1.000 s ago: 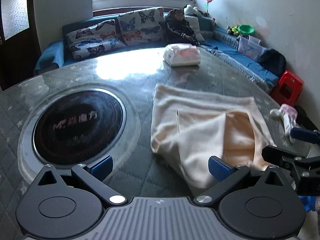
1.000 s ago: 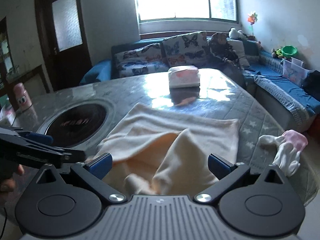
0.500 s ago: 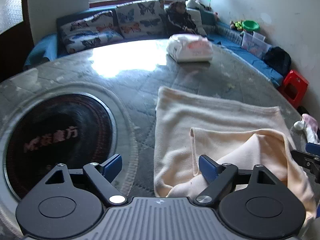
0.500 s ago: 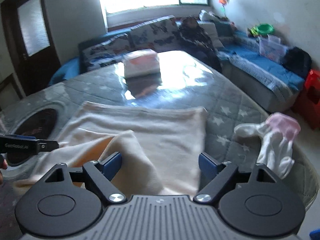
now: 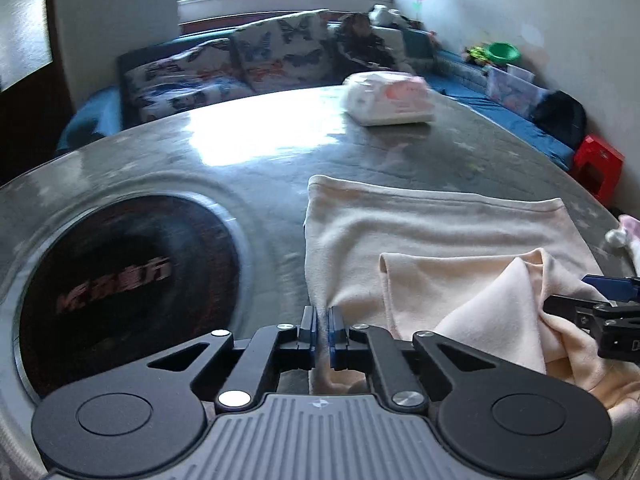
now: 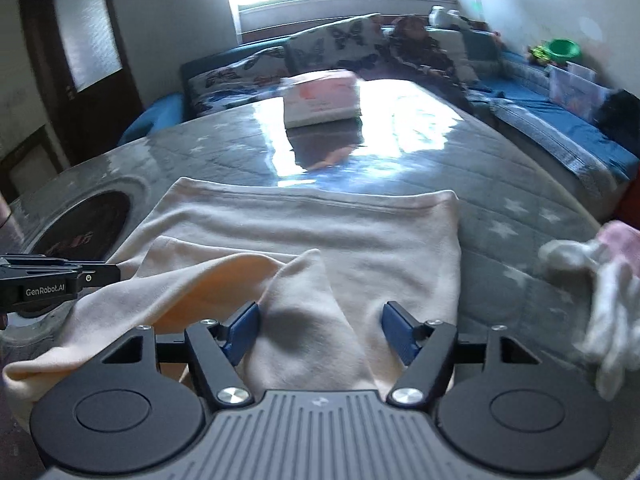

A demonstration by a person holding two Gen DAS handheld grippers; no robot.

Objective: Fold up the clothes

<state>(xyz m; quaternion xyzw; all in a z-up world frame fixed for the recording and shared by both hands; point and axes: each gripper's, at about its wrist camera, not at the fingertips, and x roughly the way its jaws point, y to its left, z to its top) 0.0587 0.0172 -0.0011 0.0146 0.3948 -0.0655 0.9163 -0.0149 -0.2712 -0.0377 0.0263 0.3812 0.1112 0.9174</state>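
Note:
A cream garment [image 5: 432, 240] lies on the grey table, its near part bunched and folded over; it also shows in the right wrist view [image 6: 320, 232]. My left gripper [image 5: 322, 330] is shut on the garment's near left edge. My right gripper [image 6: 320, 332] is partly open, its blue pads astride a raised fold of the garment without pinching it. The right gripper shows at the right edge of the left wrist view [image 5: 600, 320], and the left gripper shows at the left edge of the right wrist view [image 6: 52, 284].
A round dark cooktop [image 5: 120, 280] is set into the table at the left. A white packet [image 5: 388, 98] lies at the table's far side. White and pink socks [image 6: 592, 272] lie at the right edge. A sofa [image 6: 320, 48] stands behind.
My left gripper has closed on the garment's near left edge. My right gripper has narrowed and moved forward over the raised fold.

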